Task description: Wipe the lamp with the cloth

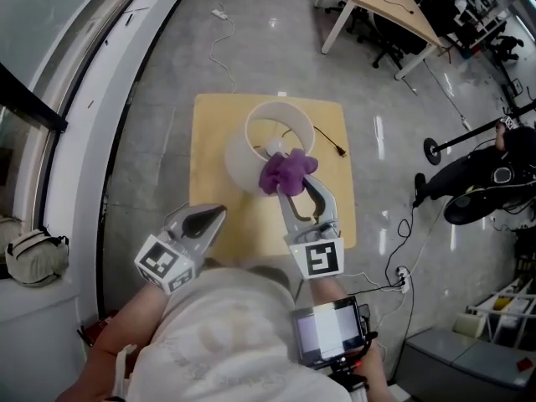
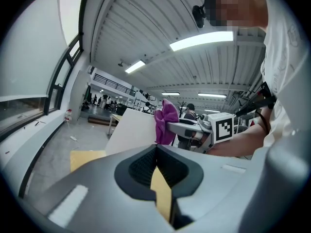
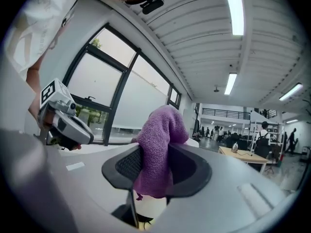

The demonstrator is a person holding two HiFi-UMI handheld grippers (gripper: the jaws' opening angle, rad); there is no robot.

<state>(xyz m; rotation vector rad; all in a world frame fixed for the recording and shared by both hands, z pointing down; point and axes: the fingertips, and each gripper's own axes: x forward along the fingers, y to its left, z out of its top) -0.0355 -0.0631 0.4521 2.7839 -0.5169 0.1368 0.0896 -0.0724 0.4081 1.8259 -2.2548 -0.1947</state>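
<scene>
A white lamp with a drum shade point(image 1: 255, 145) stands on a small yellow table point(image 1: 209, 182). A purple cloth point(image 1: 286, 172) is bunched against the near right side of the shade's rim, with my right gripper point(image 1: 295, 184) shut on it. In the right gripper view the cloth point(image 3: 158, 149) fills the gap between the pads and sticks out past them. My left gripper point(image 1: 209, 218) hovers over the table's near left part, apart from the lamp, its jaws together with nothing between them. From the left gripper view the shade point(image 2: 131, 132) and the cloth point(image 2: 166, 120) lie straight ahead.
A black cord with a plug point(image 1: 333, 146) runs across the table right of the lamp. A window ledge point(image 1: 92, 141) runs along the left, with a bag point(image 1: 33, 254) on it. A wooden desk point(image 1: 394, 7) and chairs stand at the far right; a power strip point(image 1: 400, 279) lies on the floor.
</scene>
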